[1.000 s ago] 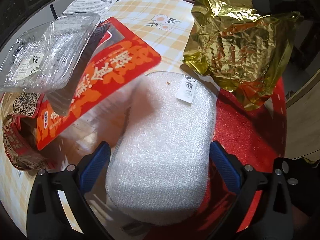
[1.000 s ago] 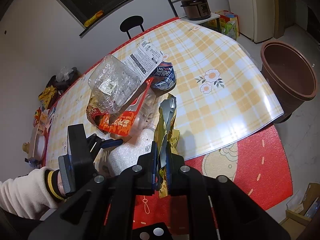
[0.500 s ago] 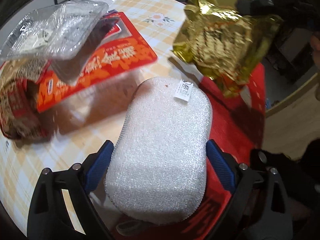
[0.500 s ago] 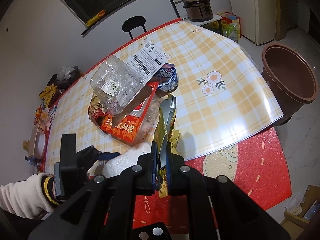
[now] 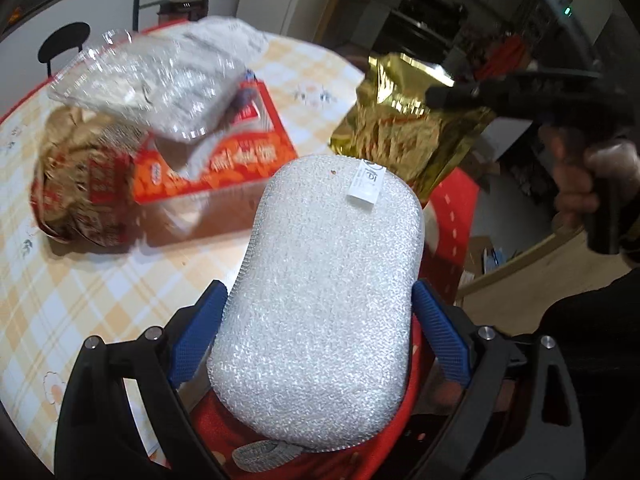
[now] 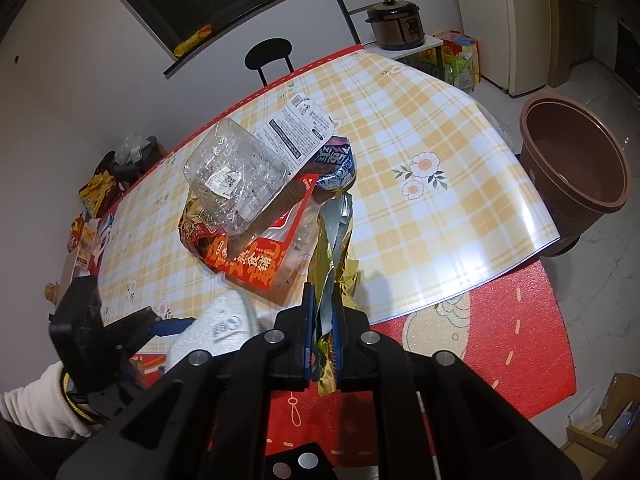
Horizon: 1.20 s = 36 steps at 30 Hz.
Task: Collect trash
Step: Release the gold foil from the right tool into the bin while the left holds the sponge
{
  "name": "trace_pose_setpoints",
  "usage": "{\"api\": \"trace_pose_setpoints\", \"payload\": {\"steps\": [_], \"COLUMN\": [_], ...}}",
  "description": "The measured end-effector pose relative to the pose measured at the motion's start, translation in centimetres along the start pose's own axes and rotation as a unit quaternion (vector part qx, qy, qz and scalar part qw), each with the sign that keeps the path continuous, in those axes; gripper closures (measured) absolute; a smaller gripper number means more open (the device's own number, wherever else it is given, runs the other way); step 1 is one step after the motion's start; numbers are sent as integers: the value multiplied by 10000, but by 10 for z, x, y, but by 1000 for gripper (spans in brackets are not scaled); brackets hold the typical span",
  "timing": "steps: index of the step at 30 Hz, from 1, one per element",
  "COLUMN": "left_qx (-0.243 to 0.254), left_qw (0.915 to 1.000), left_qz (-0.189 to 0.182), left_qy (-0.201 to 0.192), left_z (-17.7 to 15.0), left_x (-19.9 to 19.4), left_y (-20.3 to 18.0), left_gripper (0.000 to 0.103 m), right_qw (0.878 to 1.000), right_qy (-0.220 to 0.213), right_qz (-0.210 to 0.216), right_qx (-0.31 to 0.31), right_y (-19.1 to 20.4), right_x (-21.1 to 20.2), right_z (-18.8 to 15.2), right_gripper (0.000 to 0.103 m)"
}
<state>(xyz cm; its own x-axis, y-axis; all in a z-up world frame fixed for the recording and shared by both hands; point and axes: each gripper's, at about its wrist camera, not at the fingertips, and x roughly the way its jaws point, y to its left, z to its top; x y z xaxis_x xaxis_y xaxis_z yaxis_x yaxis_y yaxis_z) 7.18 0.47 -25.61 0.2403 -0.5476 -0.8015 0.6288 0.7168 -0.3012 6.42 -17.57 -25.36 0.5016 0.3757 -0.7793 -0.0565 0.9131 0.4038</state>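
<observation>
Through your left wrist camera, the left gripper [image 5: 320, 336] spans the white sponge pad [image 5: 320, 296] across its width, clear of the table [image 5: 80, 280]; it looks light and squashy, so grip gently. Through the right, your right gripper [image 6: 322, 340] pinches the gold foil wrapper [image 6: 334, 248]: thin, slippery, best held near its crumpled edge.

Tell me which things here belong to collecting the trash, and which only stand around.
For the job:
- white foam pad
- crumpled gold foil bag
- clear plastic tray
- red printed wrapper
- round brown bin

Only around:
- brown rice cooker
- black round-backed chair
- cream fridge
</observation>
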Motion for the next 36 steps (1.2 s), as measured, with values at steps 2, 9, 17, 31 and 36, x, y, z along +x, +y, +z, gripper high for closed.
{"api": "trace_pose_setpoints", "payload": {"steps": [2,9,17,31,36], "left_qx": [-12,-155,-270,-648,-829], "left_qw": [9999,9985,9950,9864,9813], "left_qz": [33,203,341,691,930], "left_qy": [-107,-485,-903,-1340,-1465], "left_z": [3,5,10,62,84], "left_x": [-7,-25,-52,-57,-48], "left_y": [-2,-2,11,-9,-22], "left_gripper": [11,11,11,11,11], "right_qw": [10000,9999,9996,9986,9979], "right_qy": [-32,-107,-165,-223,-220], "right_qz": [-11,-62,-163,160,286], "right_qx": [-6,-61,-148,-449,-535], "right_y": [1,8,11,-22,-49], "right_x": [-3,-9,-19,-26,-28], "right_z": [1,5,7,52,72], "right_gripper": [94,94,94,94,94]}}
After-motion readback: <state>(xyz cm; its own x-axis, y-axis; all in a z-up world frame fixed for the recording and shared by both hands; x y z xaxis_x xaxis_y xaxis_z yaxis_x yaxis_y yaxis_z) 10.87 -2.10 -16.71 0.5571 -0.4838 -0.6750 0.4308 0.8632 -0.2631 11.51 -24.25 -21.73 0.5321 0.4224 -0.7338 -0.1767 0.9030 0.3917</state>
